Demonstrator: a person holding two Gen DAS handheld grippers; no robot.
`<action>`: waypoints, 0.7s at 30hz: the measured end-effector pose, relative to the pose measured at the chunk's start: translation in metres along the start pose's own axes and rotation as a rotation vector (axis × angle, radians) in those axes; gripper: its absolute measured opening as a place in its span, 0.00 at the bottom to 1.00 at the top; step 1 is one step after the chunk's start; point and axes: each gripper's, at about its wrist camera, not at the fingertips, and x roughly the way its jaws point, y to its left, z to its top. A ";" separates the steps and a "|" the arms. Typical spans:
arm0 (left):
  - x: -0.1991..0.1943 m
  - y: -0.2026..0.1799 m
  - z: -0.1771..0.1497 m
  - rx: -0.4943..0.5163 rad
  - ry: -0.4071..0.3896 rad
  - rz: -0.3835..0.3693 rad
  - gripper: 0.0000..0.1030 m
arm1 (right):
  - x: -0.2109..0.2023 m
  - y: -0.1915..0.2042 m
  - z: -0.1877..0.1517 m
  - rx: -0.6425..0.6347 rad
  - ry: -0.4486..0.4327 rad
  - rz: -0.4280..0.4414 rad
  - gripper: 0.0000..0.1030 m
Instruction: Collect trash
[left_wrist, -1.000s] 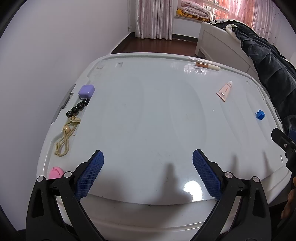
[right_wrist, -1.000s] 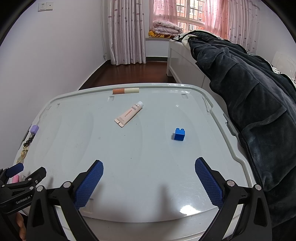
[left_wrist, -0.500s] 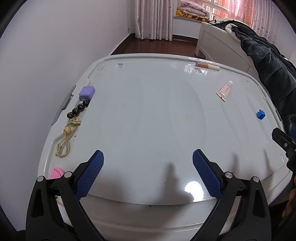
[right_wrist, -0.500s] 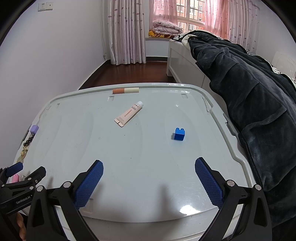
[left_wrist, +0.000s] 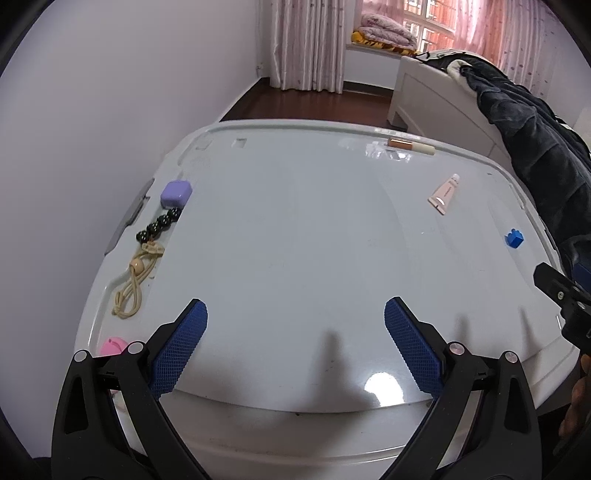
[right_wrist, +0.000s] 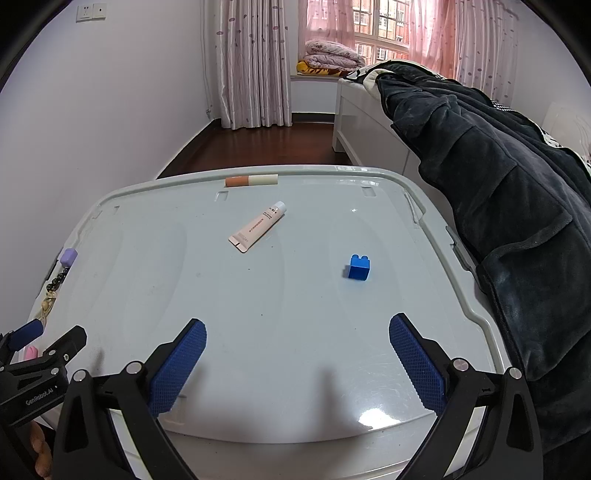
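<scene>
Nothing much has moved over the last second: both views sit almost exactly where they were, the left one shifted by only a hair, and every item lies in its old place.

Left hand-held gripper hangs released, blue textured pads wide apart and empty, over the near part of the glossy white plastic worktop. Right hand-held gripper is just the same, spread wide and holding nothing.

Hard to make out: the small pink rounded piece at the near left corner is partly hidden behind the left gripper's black frame, and in the right view it is only a sliver. The beige knotted cord and the string of dark beads show clearly on the left, but are tiny and cut by the edge in the right view. Lettering on the tube is too small to read.

Pale pink squeeze tube lies flat and angled, well ahead of the right gripper and a little left of centre. Small blue toy brick sits ahead, nearer the right pad. Orange-and-cream stick rests along the far rim. Lilac rounded case lies far left, touching the beads' end, well ahead of the left gripper's left pad.
</scene>
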 end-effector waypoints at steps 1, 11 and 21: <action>-0.001 -0.002 0.000 0.008 -0.005 -0.005 0.92 | 0.000 0.000 0.000 0.000 0.000 -0.001 0.95; -0.001 -0.007 -0.001 0.034 -0.011 -0.011 0.92 | 0.001 0.000 0.000 0.002 0.001 -0.001 0.95; -0.002 -0.010 -0.002 0.057 -0.016 -0.016 0.92 | 0.000 0.002 0.000 0.003 0.004 -0.001 0.95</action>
